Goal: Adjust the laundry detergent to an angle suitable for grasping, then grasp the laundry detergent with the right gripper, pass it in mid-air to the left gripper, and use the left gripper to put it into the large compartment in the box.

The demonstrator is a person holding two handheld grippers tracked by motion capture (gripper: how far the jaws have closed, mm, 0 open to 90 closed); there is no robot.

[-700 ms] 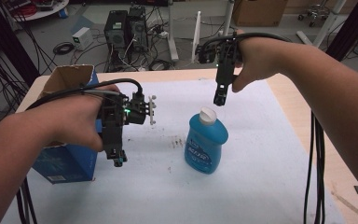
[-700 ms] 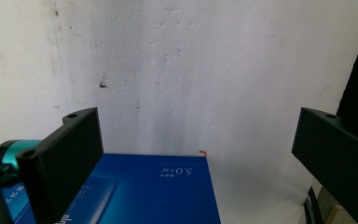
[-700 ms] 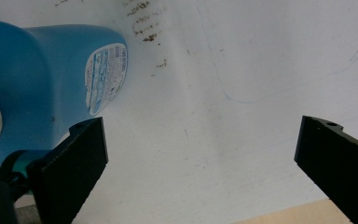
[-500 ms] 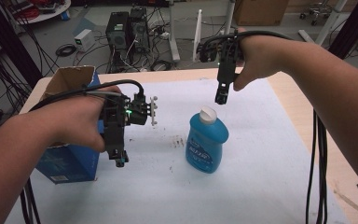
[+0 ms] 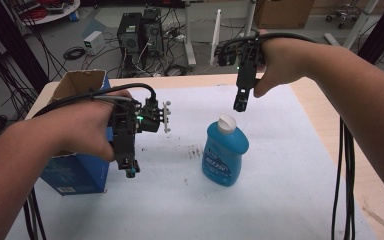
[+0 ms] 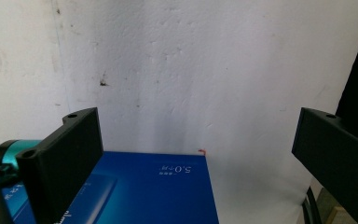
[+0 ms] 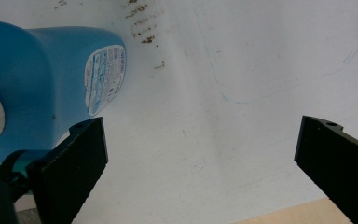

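White-covered table, blue bottle, box partly hidden, both hand-held grippers spread, empty.

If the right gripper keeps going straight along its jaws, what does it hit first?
Most likely the bare white table cover: the right gripper is open, and the blue bottle sits off to the side of its line, though depth is hard to judge.

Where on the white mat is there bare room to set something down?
The near strip of the white mat, in front of the blue bottle, is bare, as is the stretch between bottle and the mat's right edge. It is crowded at left: the blue box with the left claw beside it.
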